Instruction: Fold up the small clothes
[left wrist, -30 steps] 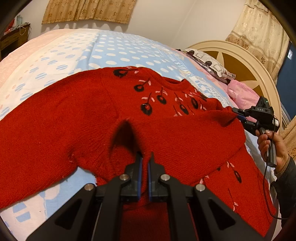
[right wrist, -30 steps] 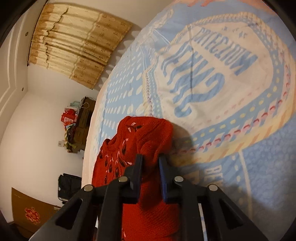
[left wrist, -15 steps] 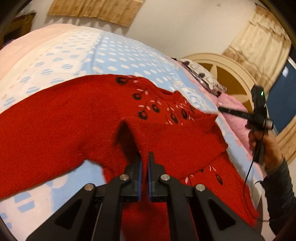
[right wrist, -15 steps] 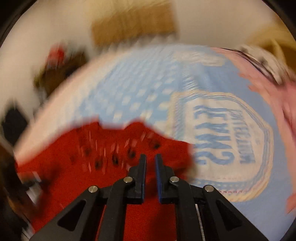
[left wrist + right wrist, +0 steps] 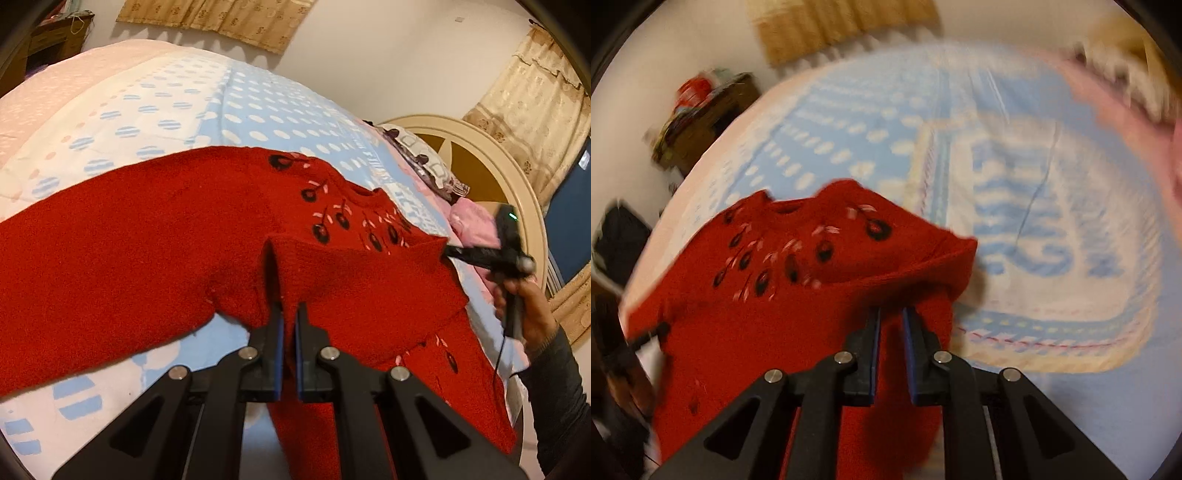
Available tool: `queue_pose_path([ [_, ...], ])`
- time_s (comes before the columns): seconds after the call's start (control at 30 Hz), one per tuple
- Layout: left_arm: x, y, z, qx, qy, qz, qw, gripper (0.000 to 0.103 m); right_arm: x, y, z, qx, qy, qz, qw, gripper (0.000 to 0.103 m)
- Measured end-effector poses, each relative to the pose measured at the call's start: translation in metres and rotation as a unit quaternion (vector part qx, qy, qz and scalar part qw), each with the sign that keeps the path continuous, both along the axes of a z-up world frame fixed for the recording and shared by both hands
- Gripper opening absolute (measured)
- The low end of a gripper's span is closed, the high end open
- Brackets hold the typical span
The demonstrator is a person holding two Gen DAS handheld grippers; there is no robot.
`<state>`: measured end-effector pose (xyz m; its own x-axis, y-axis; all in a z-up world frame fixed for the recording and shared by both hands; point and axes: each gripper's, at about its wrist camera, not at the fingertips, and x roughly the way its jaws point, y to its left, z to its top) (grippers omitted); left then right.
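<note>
1. A long sleeve of the red sweater lies flat across the dotted bedspread at far left, its length running left to right, with a dresser in the corner beyond.
2. The left gripper is pinched nearly closed on a raised fold of the knit near the left armpit — only a thin layer of fabric sits between its blue-lined fingers.
3. The sweater's chest, with its dark cherry pattern, faces up in the middle of the bed; the lower hem has been lifted and hangs as a flap between the two tools.
4. The right gripper clamps the opposite corner of that flap, its jaws slightly wider apart around a thicker bunch of cloth. In the left view the right hand holds it beside the sweater's right edge, near the headboard.
5. Judging from this, the flap's edge runs straight between the two grips, and the collar lies directly ahead of both — the fold likely turns on carrying both corners forward evenly. The right view is motion-blurred.
</note>
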<state>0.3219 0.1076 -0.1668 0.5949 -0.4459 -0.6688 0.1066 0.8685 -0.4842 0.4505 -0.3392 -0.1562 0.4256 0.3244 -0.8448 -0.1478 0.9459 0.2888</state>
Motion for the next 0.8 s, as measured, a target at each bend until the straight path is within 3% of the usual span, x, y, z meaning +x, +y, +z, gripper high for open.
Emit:
queue_pose_path([
  [0.07, 0.001, -0.002, 0.004, 0.005, -0.006, 0.0, 1.0, 0.005, 0.03, -0.006, -0.01, 0.039, 0.003, -0.016, 0.999, 0.012],
  [0.13, 0.003, -0.006, 0.008, 0.015, -0.009, -0.004, 0.9998, 0.005, 0.052, -0.015, -0.006, 0.029, -0.042, -0.051, 0.997, 0.012],
  [0.2, 0.005, -0.009, 0.007, 0.025, -0.006, -0.013, 0.9996, 0.005, 0.062, -0.031, -0.004, 0.117, -0.04, -0.08, 0.989, 0.012],
  [0.23, 0.005, -0.01, 0.006, 0.034, -0.007, -0.013, 0.9993, 0.005, 0.061, -0.031, 0.0, 0.137, -0.048, -0.078, 0.986, 0.012],
  [0.43, 0.009, 0.0, -0.009, 0.018, 0.011, -0.004, 0.9998, 0.005, -0.012, 0.014, 0.034, 0.012, -0.078, 0.027, 0.996, 0.014],
  [0.5, 0.006, 0.0, -0.007, 0.017, 0.007, -0.005, 0.9998, 0.005, -0.04, 0.019, 0.021, -0.008, -0.059, 0.056, 0.997, 0.032],
  [0.53, 0.005, 0.0, -0.005, 0.021, 0.004, -0.006, 0.9998, 0.005, -0.054, 0.019, 0.009, -0.014, -0.032, 0.061, 0.998, 0.066],
  [0.57, 0.003, 0.0, -0.004, 0.023, 0.002, -0.006, 0.9997, 0.005, -0.068, 0.017, -0.01, -0.021, 0.015, 0.054, 0.998, 0.08],
  [0.6, 0.002, 0.0, -0.002, 0.027, -0.001, -0.006, 0.9996, 0.005, -0.085, 0.017, -0.026, -0.032, 0.042, 0.053, 0.997, 0.08],
  [0.67, 0.003, 0.003, -0.001, 0.032, -0.002, -0.002, 0.9995, 0.006, -0.116, 0.028, -0.023, -0.103, -0.002, 0.094, 0.99, 0.081],
  [0.7, 0.004, 0.004, -0.001, 0.034, -0.002, -0.001, 0.9994, 0.006, -0.123, 0.031, -0.02, -0.125, 0.0, 0.1, 0.987, 0.081],
  [0.77, 0.009, 0.006, -0.001, 0.038, 0.0, 0.006, 0.9992, 0.006, -0.126, 0.023, -0.006, -0.069, 0.009, 0.083, 0.994, 0.08],
  [0.8, 0.01, 0.006, -0.002, 0.039, 0.001, 0.007, 0.9992, 0.006, -0.127, 0.021, 0.005, -0.063, -0.007, 0.076, 0.995, 0.08],
])
